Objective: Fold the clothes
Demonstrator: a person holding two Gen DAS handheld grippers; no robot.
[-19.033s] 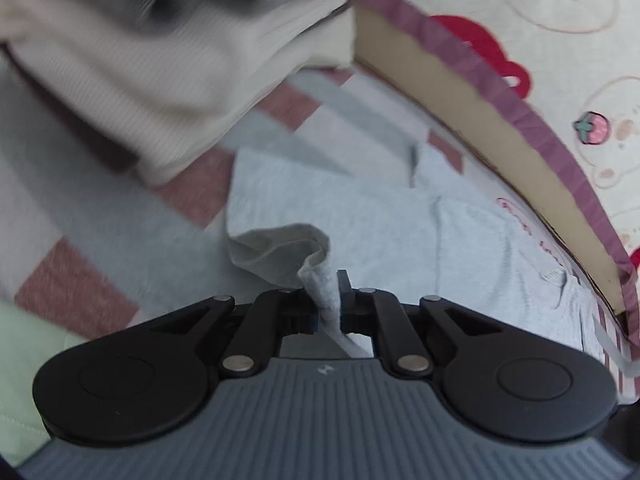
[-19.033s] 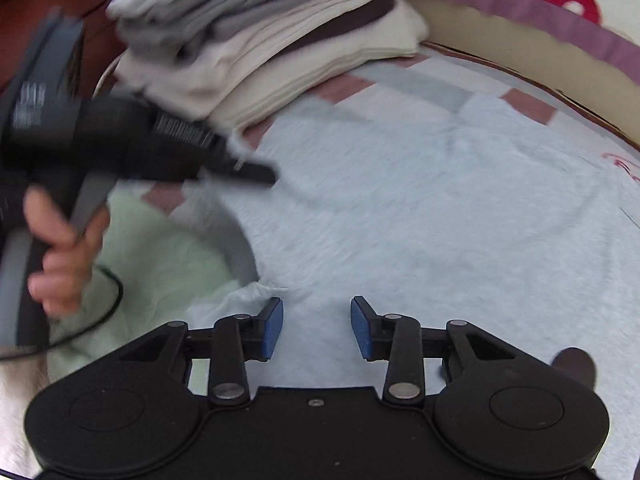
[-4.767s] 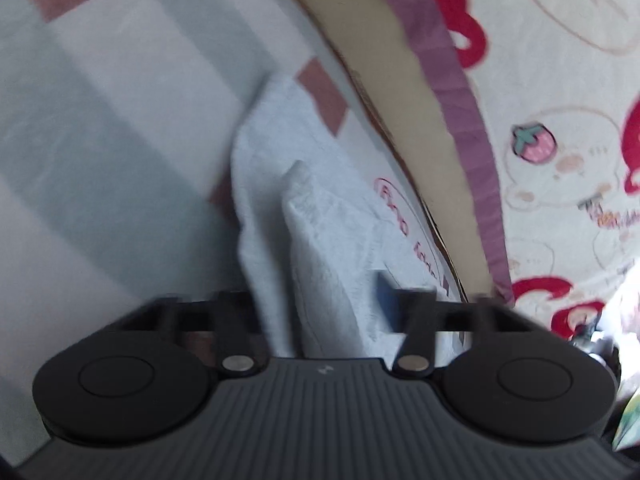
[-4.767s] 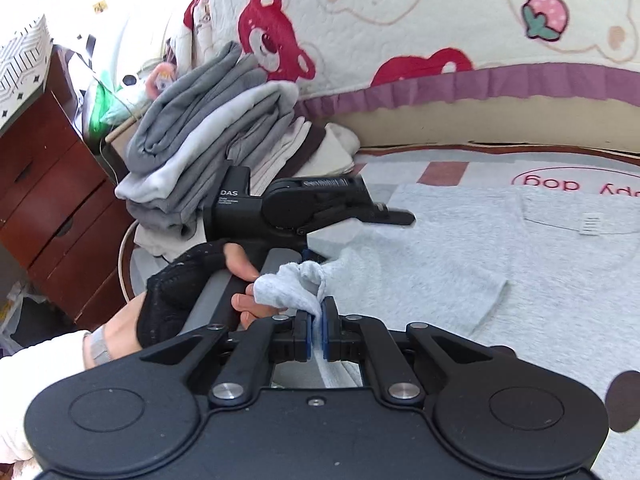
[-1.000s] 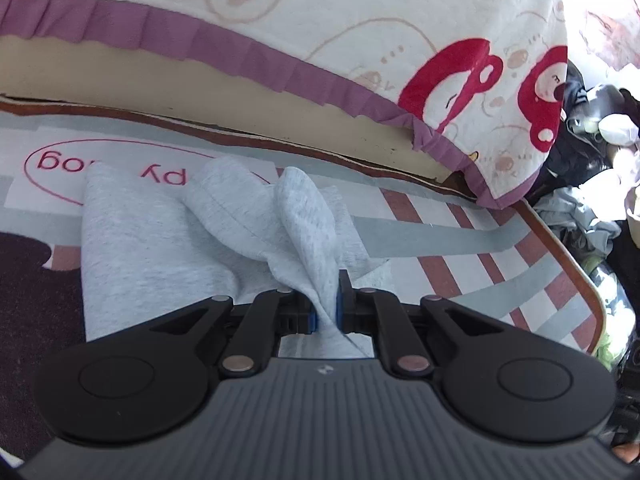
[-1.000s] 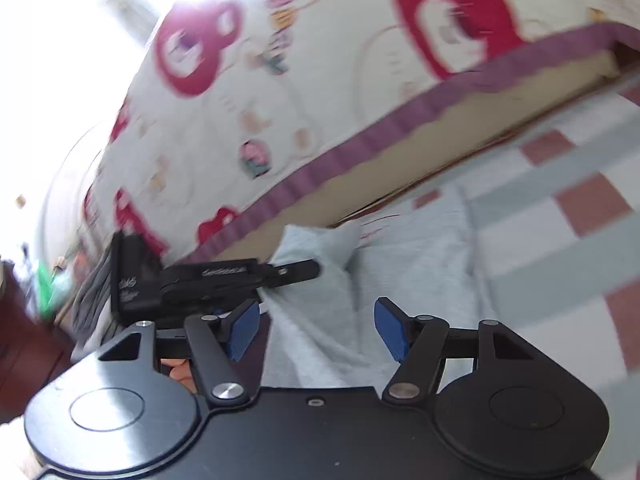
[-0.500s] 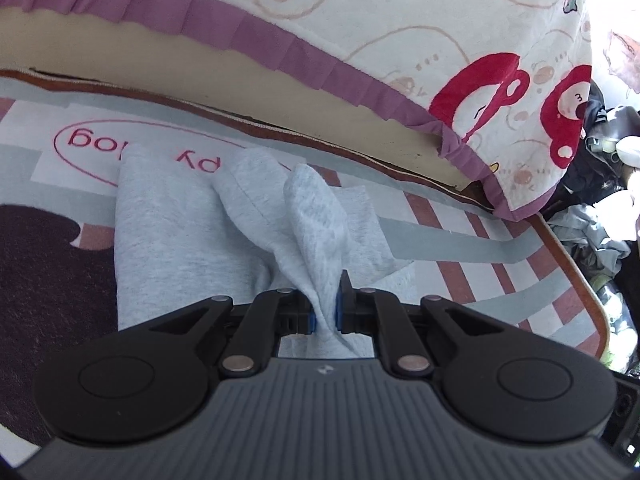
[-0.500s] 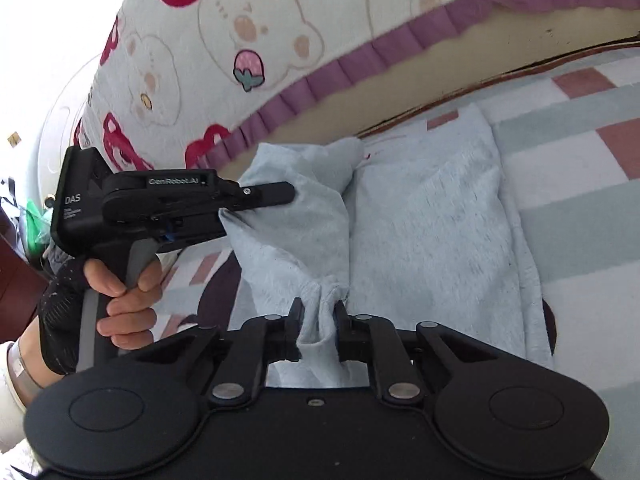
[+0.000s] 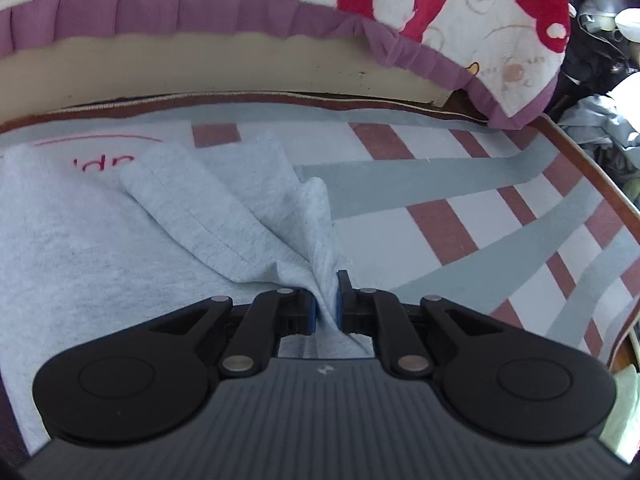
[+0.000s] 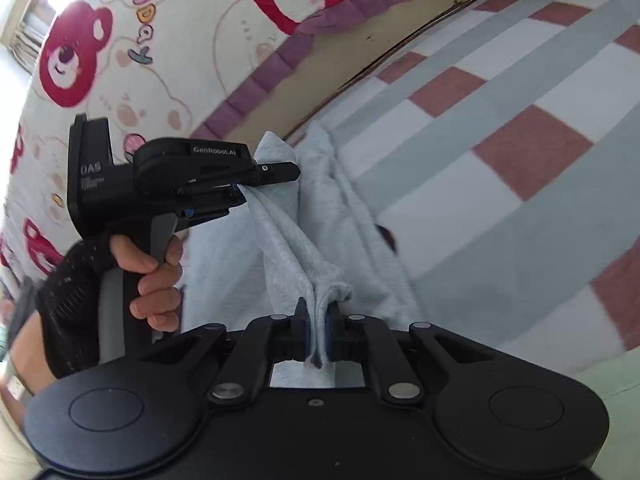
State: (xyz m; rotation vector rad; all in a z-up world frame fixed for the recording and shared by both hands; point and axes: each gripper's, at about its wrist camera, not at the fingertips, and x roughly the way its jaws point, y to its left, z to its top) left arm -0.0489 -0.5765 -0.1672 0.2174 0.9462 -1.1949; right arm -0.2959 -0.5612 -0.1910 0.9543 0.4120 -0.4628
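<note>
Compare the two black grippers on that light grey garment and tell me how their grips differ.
The left black gripper has its jaws shut on a fold by the stitched hem of the light grey knit garment; the right black gripper's jaws are closing on a bunched edge between them. In the right wrist view the left one grips nearer the purple-trimmed bedspread, the right one nearer the camera. Both pinch the same garment.

Mat: striped in grey, white and brick red, spread flat.
Bedspread: cream with red bears, purple frill along its lower edge.
Far right: dark heap of clothes, blurred.
</note>
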